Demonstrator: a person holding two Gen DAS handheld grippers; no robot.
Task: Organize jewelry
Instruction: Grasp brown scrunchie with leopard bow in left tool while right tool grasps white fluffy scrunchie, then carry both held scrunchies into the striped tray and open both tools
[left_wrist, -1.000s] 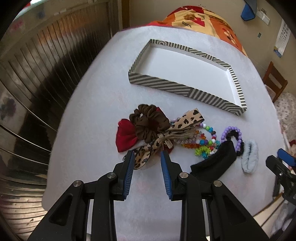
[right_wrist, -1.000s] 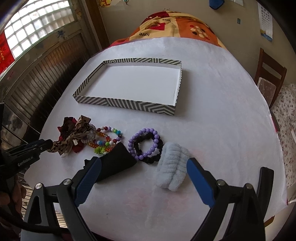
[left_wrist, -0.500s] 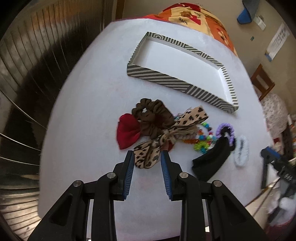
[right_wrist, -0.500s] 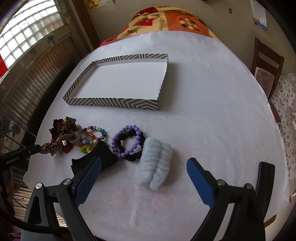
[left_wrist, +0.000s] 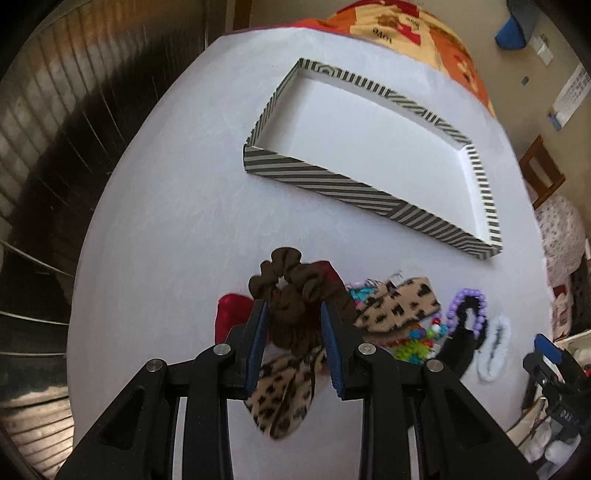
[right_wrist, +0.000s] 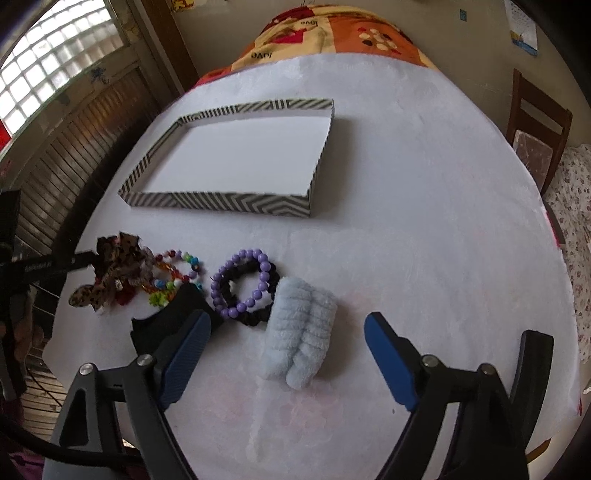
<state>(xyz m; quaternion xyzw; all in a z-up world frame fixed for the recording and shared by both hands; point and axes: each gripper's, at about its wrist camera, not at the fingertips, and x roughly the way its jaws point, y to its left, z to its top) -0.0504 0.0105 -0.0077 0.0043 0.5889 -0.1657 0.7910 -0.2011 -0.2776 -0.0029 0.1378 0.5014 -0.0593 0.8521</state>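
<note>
At the near edge of the white-covered counter (right_wrist: 424, 221) the jewelry lies in a row, with the empty striped tray (right_wrist: 218, 201) farther back. The left gripper (left_wrist: 291, 325) stands over the left end of the row; its jaws straddle the brown scrunchie (left_wrist: 295, 295) and leopard-print bow (left_wrist: 395, 306), a visible gap on each side, not yet pinching. The right gripper (right_wrist: 284, 343) has its jaws wide and closing around the pale blue fluffy scrunchie (right_wrist: 301, 332), which lies between them untouched, its long axis pointing away toward the tray. The purple bead bracelet (right_wrist: 242, 282) sits just left of it. Each hand is nearest its own end of the row.
</note>
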